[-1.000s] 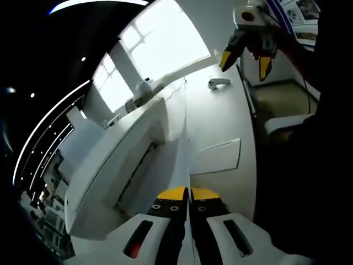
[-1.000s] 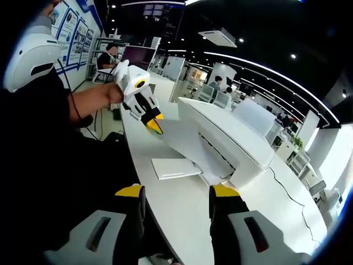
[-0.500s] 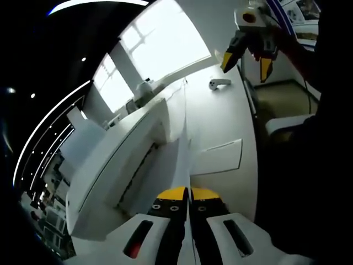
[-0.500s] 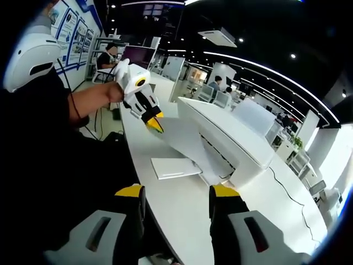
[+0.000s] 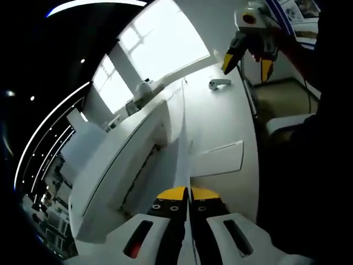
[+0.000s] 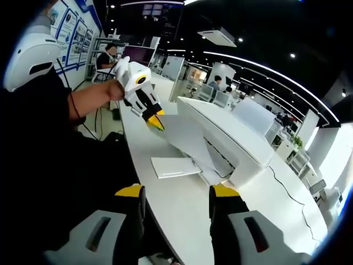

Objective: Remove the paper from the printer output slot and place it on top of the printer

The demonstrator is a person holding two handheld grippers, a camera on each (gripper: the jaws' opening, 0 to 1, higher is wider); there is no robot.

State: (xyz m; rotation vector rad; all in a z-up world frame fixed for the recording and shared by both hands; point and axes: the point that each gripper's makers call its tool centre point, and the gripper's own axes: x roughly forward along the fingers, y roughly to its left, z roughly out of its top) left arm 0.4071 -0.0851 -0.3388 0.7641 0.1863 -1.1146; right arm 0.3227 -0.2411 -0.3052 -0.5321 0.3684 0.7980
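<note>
My left gripper (image 5: 188,190) is shut on a white sheet of paper (image 5: 182,138), which I see edge-on, running away from the jaws beside the white printer (image 5: 110,165). In the right gripper view a hand holds this left gripper (image 6: 156,122) at the near corner of the paper (image 6: 185,138). There the sheet slopes from the jaws toward the front of the printer (image 6: 220,124). My right gripper (image 6: 176,193) stands open over the table edge with nothing between its jaws. It also hangs open at the top of the left gripper view (image 5: 246,61).
A flat white tray (image 6: 174,167) (image 5: 218,157) lies on the white table (image 6: 182,221) in front of the printer. A small white object (image 5: 219,83) sits further along the table. A person's dark sleeve (image 6: 49,165) is close on the left. People sit at desks (image 6: 110,55) behind.
The left gripper has shifted slightly up and toward the printer with the paper still in it. The right gripper has stayed open and still.
</note>
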